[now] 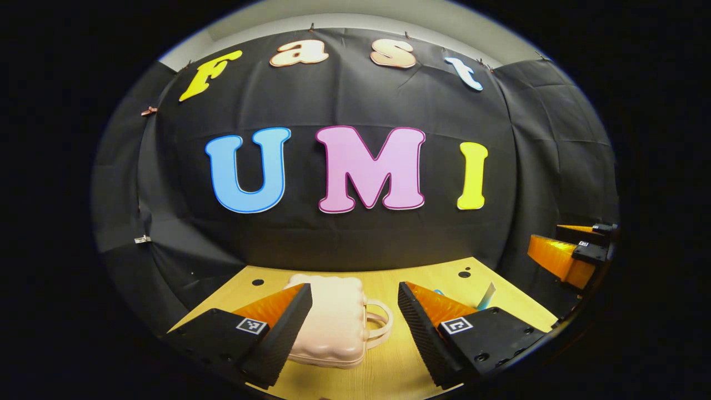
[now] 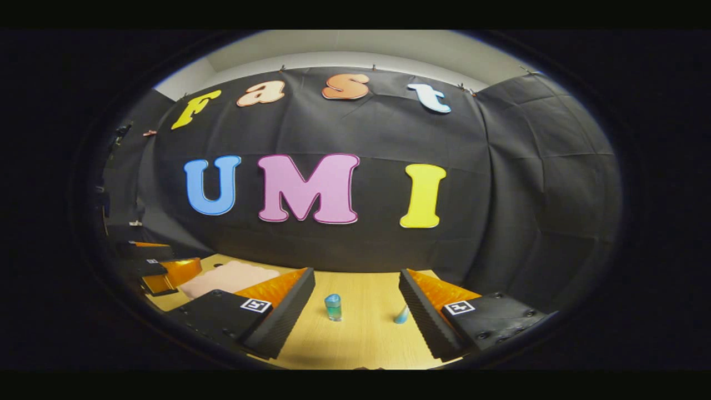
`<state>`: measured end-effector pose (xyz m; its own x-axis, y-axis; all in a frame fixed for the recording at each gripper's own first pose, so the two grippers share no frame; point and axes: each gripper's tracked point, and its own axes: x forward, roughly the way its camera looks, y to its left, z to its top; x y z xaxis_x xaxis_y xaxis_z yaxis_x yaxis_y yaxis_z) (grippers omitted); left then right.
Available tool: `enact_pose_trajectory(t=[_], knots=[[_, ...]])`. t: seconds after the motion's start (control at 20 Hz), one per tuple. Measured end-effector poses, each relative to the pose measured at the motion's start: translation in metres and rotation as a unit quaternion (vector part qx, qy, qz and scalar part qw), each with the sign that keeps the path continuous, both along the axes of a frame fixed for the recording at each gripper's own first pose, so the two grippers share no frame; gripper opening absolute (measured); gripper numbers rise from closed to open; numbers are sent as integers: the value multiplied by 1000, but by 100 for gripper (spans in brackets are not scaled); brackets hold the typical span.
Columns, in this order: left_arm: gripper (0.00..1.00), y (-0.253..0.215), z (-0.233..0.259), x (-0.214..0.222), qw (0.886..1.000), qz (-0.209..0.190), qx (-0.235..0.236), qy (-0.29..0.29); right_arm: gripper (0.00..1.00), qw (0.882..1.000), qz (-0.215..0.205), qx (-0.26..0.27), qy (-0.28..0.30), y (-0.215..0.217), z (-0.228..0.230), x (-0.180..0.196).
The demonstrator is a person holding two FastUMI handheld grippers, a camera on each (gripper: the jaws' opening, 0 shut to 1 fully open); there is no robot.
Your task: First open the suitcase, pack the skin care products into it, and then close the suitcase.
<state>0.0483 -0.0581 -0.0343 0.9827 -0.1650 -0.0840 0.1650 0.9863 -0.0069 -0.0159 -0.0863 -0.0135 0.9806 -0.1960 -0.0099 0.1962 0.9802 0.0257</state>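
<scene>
Two grippers, both with jaws spread wide and holding nothing. We log the left gripper (image 1: 355,325) above a wooden table (image 1: 389,361), its fingers framing a pale pink suitcase (image 1: 330,322), closed, lying flat with its handle toward the right finger. The right gripper (image 2: 357,311) hangs apart from a small teal bottle (image 2: 333,306) standing upright between its fingers. We also note a light blue item (image 2: 401,315), possibly a tube, just beside the right finger, partly hidden.
</scene>
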Motion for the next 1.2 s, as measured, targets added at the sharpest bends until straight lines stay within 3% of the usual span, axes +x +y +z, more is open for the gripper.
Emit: enact_pose_trajectory(t=[0.4, 0.7, 0.85, 1.0, 1.05, 1.15, 1.2], knots=[[98, -65, -54, 67, 995, -57, -3, 77, 97, 1000, 10, -25, 3, -16, -4, 19], [89, -106, -125, 120, 984, -78, -11, 161, 96, 998, 1, -56, 6, -38, -8, 41], [83, -118, -156, 143, 977, -77, -5, 197, 97, 997, 2, -77, 22, -46, -24, 50], [77, -123, -192, 157, 967, -70, -5, 245, 96, 988, 6, -148, 36, -55, -36, 50], [79, -121, -201, 161, 964, -62, -2, 257, 96, 986, 9, -161, 38, -58, -40, 49], [78, -115, -219, 168, 959, -44, 1, 280, 96, 988, 10, -148, 54, -64, -54, 46], [72, -111, -228, 170, 956, -35, 0, 291, 96, 989, 6, -131, 64, -66, -62, 45]])
